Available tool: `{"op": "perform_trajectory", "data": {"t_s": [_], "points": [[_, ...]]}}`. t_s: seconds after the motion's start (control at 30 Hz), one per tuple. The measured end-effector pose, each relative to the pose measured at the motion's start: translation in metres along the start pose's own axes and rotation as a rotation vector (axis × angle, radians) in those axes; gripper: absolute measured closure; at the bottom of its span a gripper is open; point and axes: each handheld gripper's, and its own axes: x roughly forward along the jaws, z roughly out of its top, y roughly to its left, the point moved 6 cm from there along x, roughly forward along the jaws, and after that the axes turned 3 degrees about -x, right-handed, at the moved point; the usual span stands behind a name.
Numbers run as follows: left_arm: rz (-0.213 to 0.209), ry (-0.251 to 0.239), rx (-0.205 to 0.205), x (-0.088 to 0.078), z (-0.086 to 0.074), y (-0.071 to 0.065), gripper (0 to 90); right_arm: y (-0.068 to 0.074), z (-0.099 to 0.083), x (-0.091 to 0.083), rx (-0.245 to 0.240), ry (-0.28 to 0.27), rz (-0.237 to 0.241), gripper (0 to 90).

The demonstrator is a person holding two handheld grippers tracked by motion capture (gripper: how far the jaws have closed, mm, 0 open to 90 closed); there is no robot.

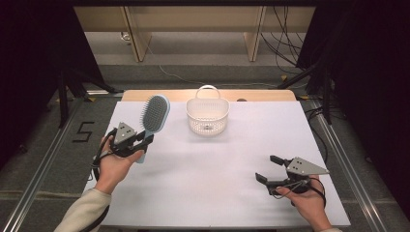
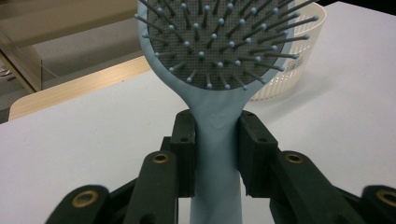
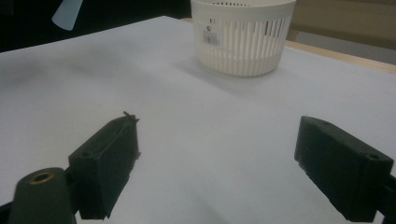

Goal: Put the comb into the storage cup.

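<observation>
At left side of white table (image 1: 217, 164), left gripper (image 1: 138, 143) clamping handle of pale blue plastic paddle hairbrush (image 1: 154, 116), holding it raised near white slatted plastic basket (image 1: 208, 116). Right gripper (image 1: 268, 169) resting near right, jaws wide, empty. Transport step running; next move likely calling for carrying brush rightward over basket rim, then releasing.

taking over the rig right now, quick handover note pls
Left gripper: shut on the hairbrush handle, brush lifted off the table, head up, bristles toward the camera on that gripper.
Right gripper: open, holding nothing, low over the table's near right part.
Basket: upright at the far middle of the table, with only a small label showing inside it.
Done: brush picked up.
Left, most likely: carry the brush over to the basket and drop it in.
</observation>
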Motion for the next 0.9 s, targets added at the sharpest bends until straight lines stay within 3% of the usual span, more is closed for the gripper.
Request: {"op": "perform_trajectory", "data": {"t_s": [0.9], "points": [[-0.003,-0.015,-0.005,0.0049,0.0081,-0.0016,70.1,-0.0002,0.0002,-0.0002,0.003,-0.002,0.000,14.5]]}}
